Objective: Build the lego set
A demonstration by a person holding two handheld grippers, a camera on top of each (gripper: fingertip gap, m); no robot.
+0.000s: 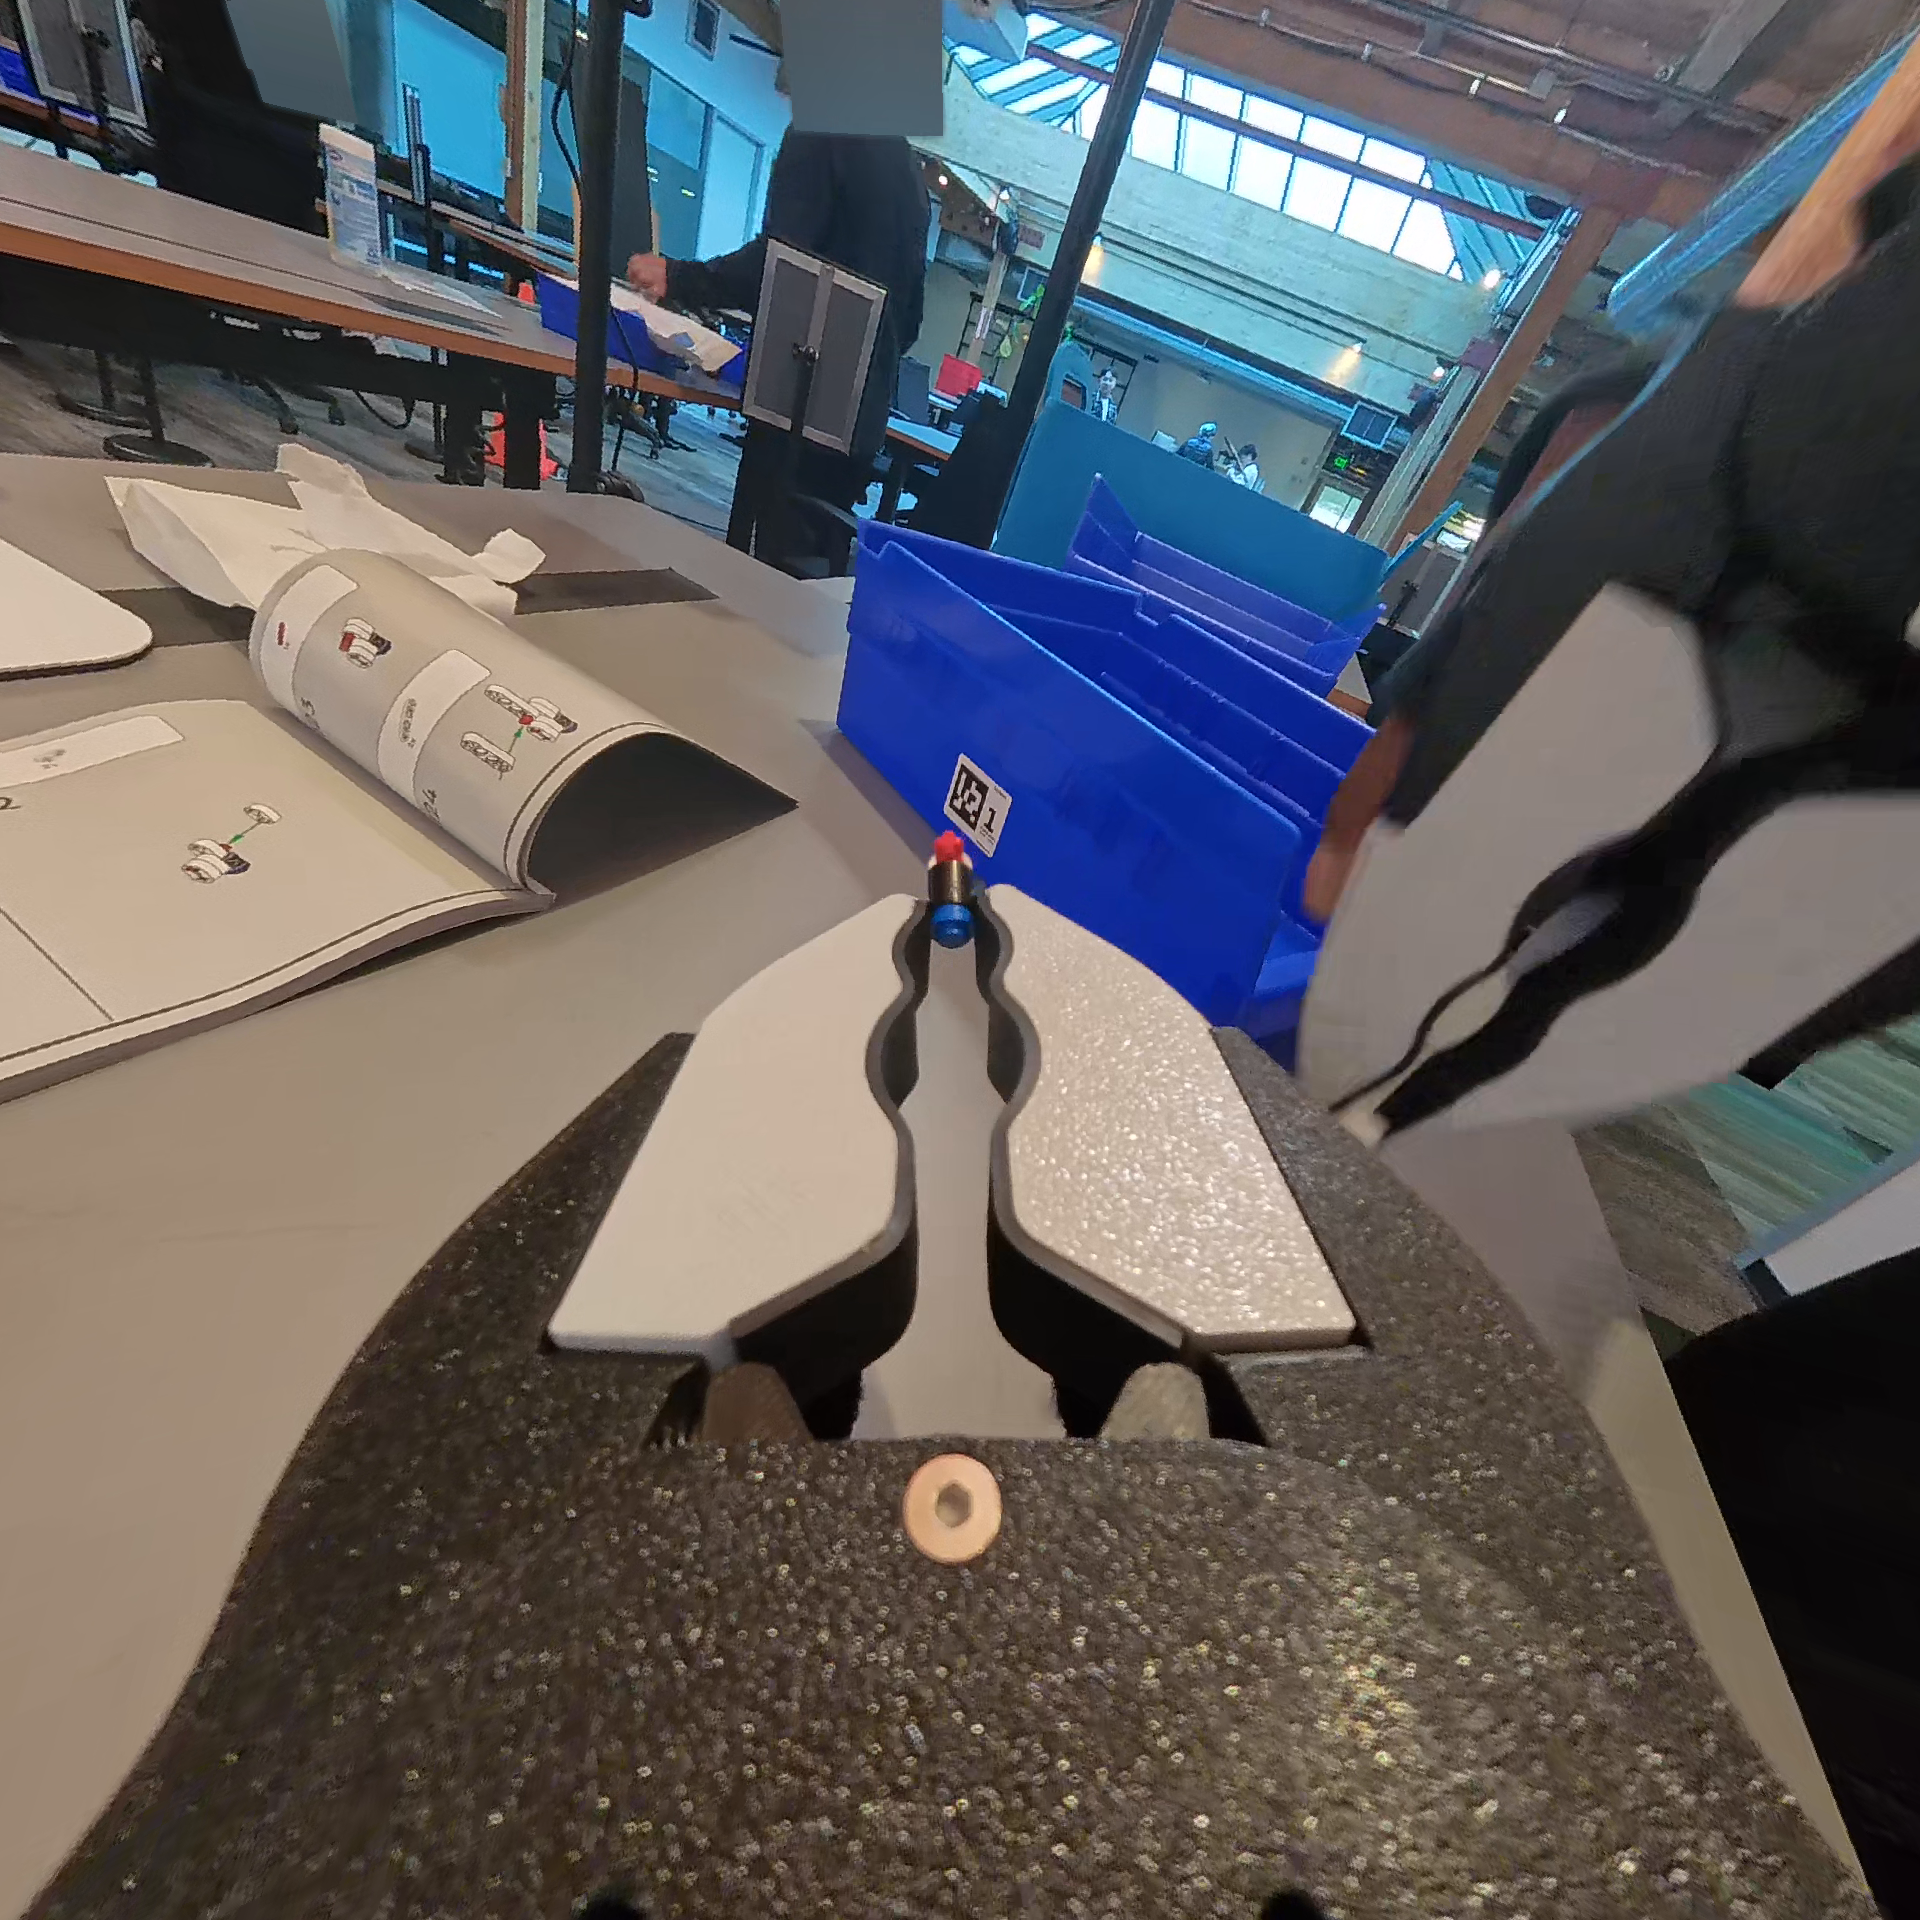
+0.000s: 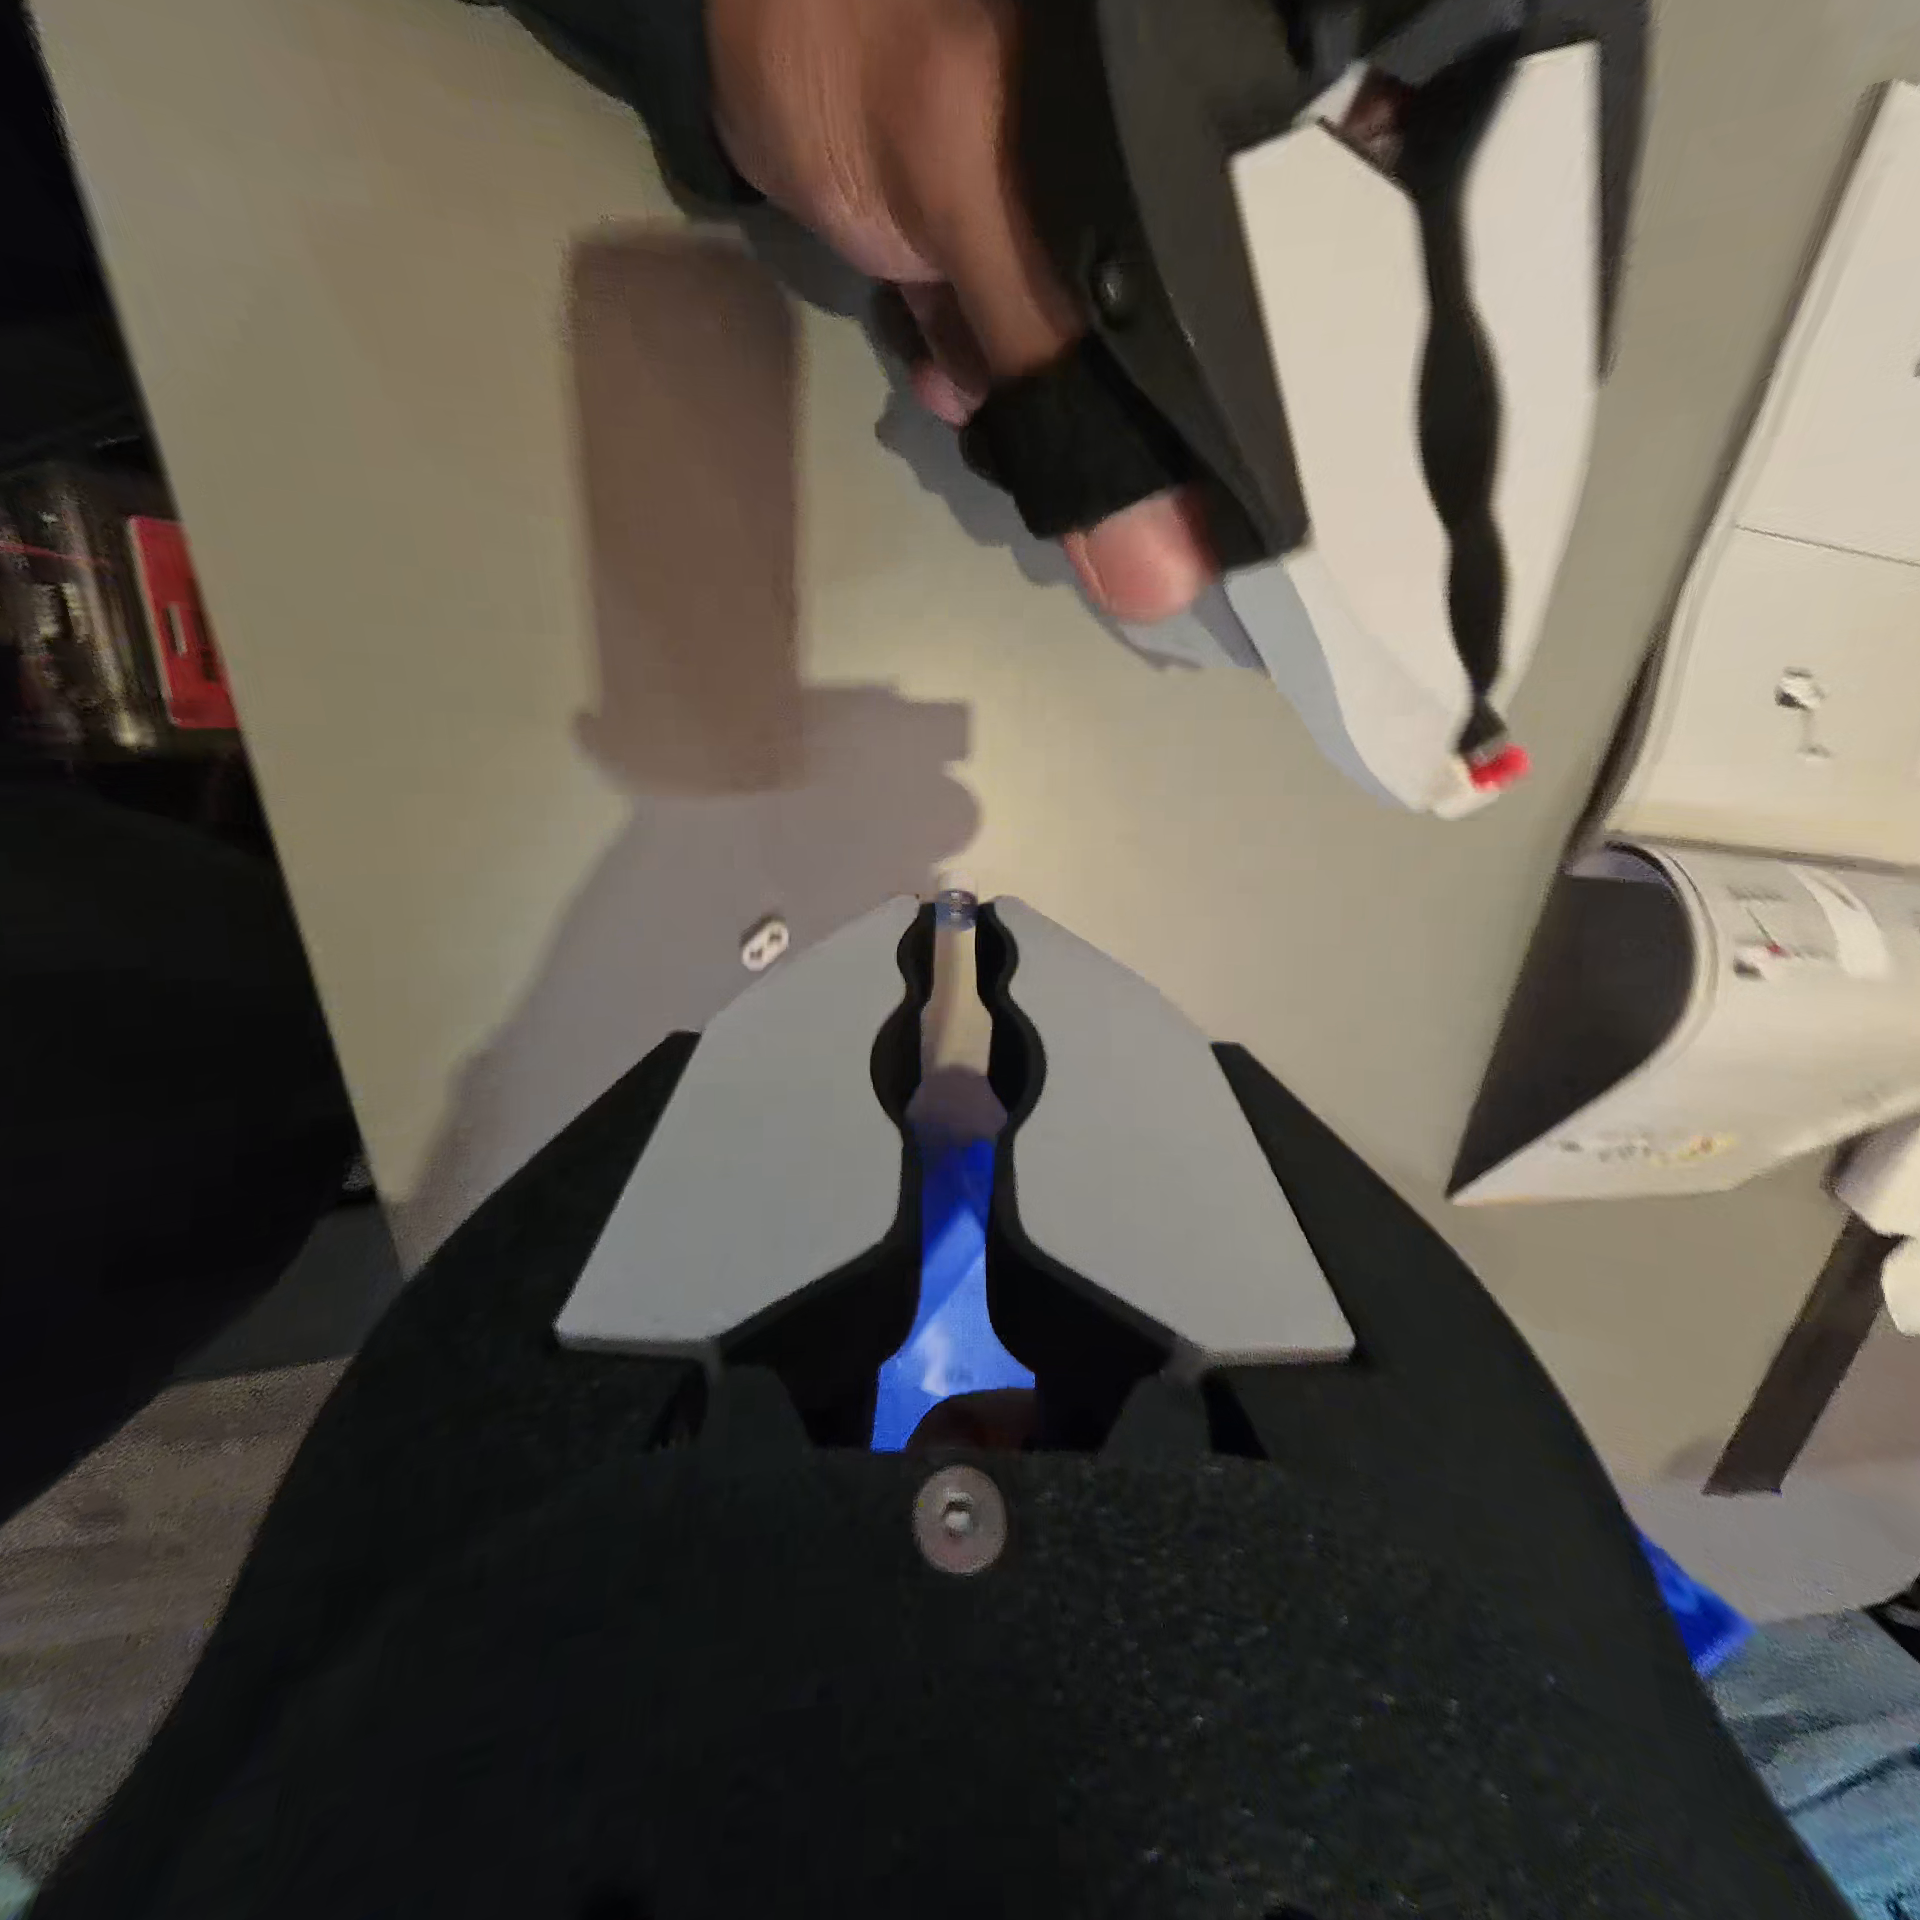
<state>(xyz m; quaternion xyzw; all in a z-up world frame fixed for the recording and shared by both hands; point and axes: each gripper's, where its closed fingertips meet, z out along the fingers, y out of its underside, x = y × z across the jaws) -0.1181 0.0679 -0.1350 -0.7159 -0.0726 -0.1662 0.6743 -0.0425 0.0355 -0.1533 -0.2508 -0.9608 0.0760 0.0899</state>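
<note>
A: Blue-capped pin [image 1: 950,896] sits pinched at the tips of the left tongs [image 1: 952,914]. Black barrel, red tip pointing forward, blue end toward the camera. Both pads press on it; jaws nearly closed.

B: Confirmed from the other side? The right wrist view shows the left tongs [image 2: 1481,764] up at the right, red tip sticking out of the tips, a hand [image 2: 904,208] on the handle.

A: Yes. Right tongs [image 2: 954,914]: also nearly closed, on a small clear round piece [image 2: 954,912] held at the very tips. View is blurred, so I cannot tell more about that piece.

B: Surroundings?

A: Grey surface [image 1: 312,1247]. Open instruction booklet [image 1: 260,810] to the left, pages curled up, crumpled white paper [image 1: 312,520] behind it. Blue bins [image 1: 1091,748] just ahead and right of the left tongs, the front one bearing a square marker sticker [image 1: 979,805].

B: Anything loose near the right tongs?

A: One small white two-hole piece [image 2: 767,943] lying on the surface just left of the fingertips, apart from them. Blue bin shows through the jaw gap lower down.
</note>
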